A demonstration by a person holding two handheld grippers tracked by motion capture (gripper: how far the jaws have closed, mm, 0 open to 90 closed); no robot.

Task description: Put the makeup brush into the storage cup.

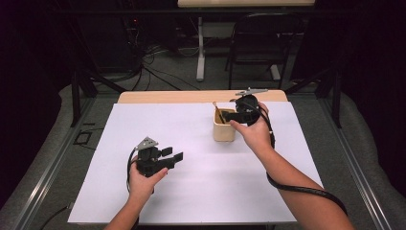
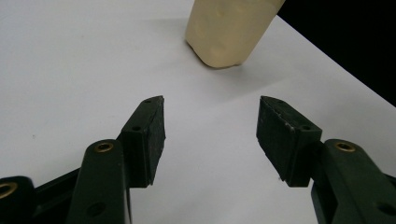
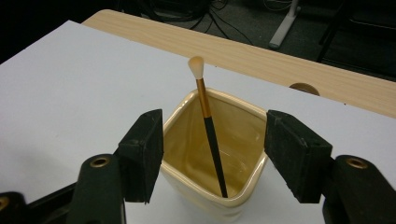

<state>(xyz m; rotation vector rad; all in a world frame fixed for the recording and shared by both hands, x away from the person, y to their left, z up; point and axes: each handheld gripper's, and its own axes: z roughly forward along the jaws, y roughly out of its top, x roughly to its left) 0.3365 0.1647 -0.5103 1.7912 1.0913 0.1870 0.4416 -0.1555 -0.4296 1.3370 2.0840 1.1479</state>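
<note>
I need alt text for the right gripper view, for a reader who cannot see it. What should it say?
A cream square cup stands on a white sheet, holding a thin brush with black handle and pale tip upward, leaning against its rim. The right gripper has open black jaws on either side of the cup. Behind is a wooden table edge.

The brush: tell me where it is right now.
The brush stands bristle-end up inside the cream cup, right of centre on the white sheet in the high view, with the right claw open around the cup's rim.
</note>
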